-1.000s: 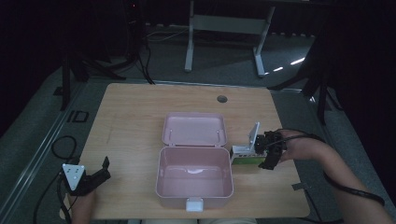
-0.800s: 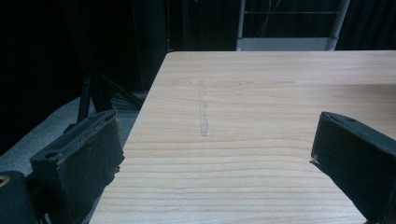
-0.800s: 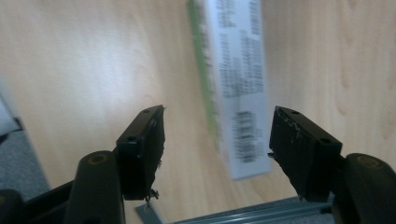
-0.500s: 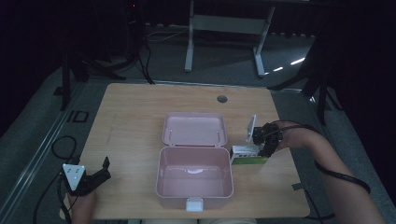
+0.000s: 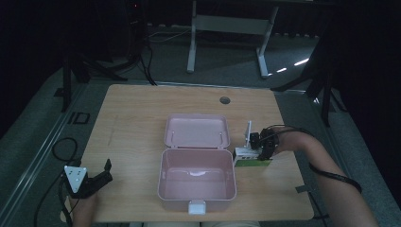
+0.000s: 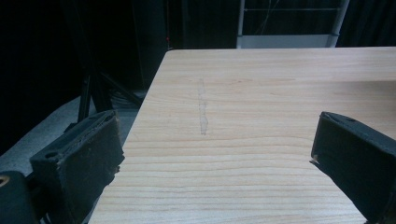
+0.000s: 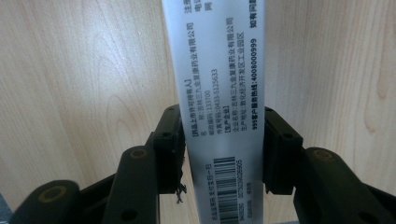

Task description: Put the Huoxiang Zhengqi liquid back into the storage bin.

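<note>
Pink lunchbox [image 5: 196,182] lies open beside the carton [image 7: 223,107] the right gripper [image 5: 263,150] clamps; left gripper [image 5: 97,179] gapes empty.

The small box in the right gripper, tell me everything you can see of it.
The small box is a slim carton, apparently cardboard, white with a green side. Its white face carries printed Chinese text, phone numbers and a barcode. The right gripper has its black jaws closed on the two long sides. It sits just right of the open pink case, low over the wooden table; whether it touches either is unclear.

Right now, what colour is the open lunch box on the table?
Pale pink lunch box, clearest in the high view.
</note>
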{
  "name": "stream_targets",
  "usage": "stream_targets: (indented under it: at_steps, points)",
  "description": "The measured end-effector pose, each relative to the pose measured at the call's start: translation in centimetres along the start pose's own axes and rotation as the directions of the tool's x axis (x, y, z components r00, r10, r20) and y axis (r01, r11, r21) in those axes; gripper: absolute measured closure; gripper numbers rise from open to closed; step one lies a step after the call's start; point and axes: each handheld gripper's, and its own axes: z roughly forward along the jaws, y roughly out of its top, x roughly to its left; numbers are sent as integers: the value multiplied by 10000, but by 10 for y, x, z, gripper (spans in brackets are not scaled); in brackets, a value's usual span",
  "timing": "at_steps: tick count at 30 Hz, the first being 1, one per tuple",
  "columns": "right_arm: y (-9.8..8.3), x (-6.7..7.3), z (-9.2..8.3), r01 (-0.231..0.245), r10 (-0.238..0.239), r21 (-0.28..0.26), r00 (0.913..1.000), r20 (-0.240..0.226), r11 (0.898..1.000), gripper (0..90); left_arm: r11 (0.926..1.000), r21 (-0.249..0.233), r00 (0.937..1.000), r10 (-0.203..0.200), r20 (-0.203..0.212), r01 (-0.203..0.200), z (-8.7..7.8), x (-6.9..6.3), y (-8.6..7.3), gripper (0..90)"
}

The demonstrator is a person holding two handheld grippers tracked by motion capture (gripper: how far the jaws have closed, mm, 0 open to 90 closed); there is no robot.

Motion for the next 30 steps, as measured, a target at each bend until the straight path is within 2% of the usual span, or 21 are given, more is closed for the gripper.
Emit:
stream_targets:
  at_steps: [10,17,26,28,29,30]
  points:
    - [-3,-2,2,203,-211,-259,9994,-278,9995,595,10000,33,10000,32,-10,-31,0,0,0,23]
    - [-2,-2,2,16,-23,-146,9990,-455,9999,611,10000,58,9999,66,-80,-66,0,-1,0,23]
    - [0,-1,2,16,-10,88,9982,-599,10000,621,10000,59,9999,28,-111,-27,0,0,0,23]
    - [-2,0,1,-26,32,95,9981,-607,10000,621,10000,59,9999,2,-113,-1,1,0,0,23]
    - [-4,-1,-2,-262,268,86,9966,-781,9996,621,10000,64,9999,0,-115,1,1,0,0,23]
    - [-6,0,-4,-204,209,83,9968,-767,9998,621,10000,69,9999,-5,-119,6,1,0,0,23]
